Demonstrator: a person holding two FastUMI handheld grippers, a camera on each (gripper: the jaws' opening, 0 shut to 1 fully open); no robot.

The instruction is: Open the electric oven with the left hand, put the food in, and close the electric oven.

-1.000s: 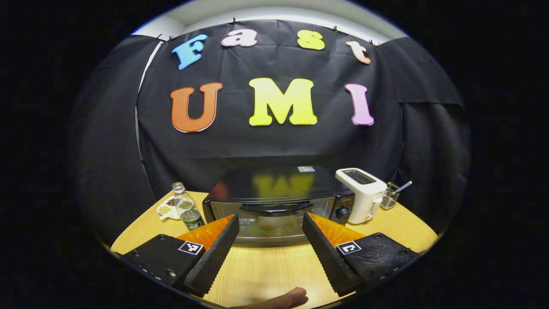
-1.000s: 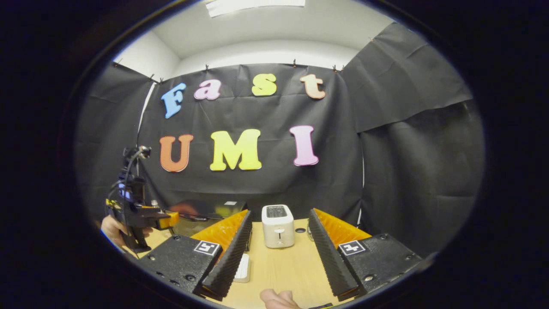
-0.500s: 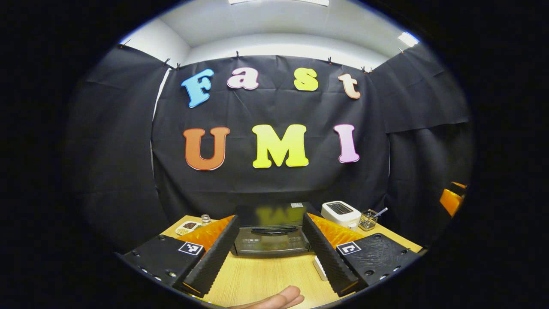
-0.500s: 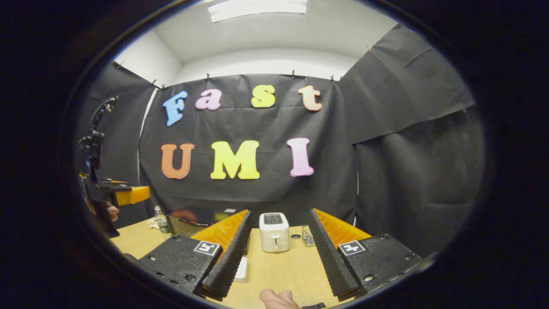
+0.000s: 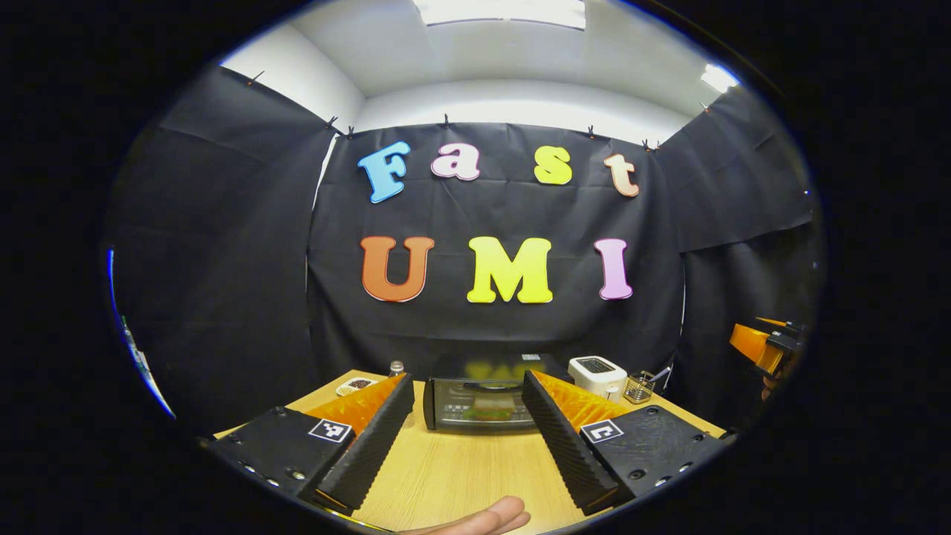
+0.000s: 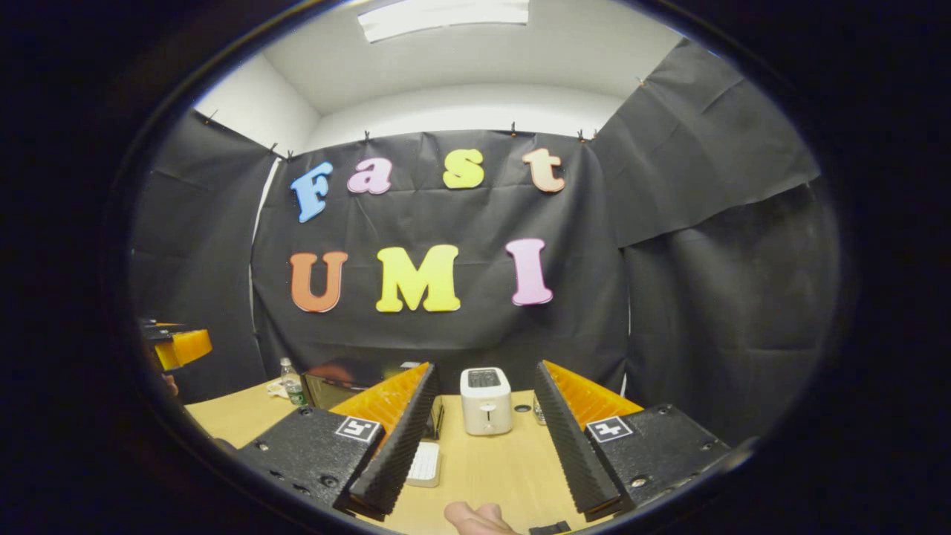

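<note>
With the left gripper (image 5: 464,435) held back from the table (image 5: 461,475) and its jaws spread wide with nothing between them, the left gripper view places the oven (image 5: 481,392) straight ahead, door closed, something greenish dimly visible behind the glass; whether that is the food cannot be told. The handle (image 5: 492,386) is a thin bar near the door's top edge, so an approach that comes in low or off-centre would likely strike the glass or slip off the bar instead of hooking it. This view also gives the toaster (image 5: 596,375) and a wire holder (image 5: 639,386) right of the oven, a bottle (image 5: 397,367) and a dish (image 5: 356,385) on its left, and the right gripper (image 5: 765,345) at the far right edge. In the right gripper view, that gripper (image 6: 483,435) also stands released and empty, aimed at the toaster (image 6: 486,400); the oven (image 6: 349,383) is half hidden behind its left finger. Here a flat white object (image 6: 425,464) lies on the table near the fingers, unidentifiable, which a careless sweep could knock.
</note>
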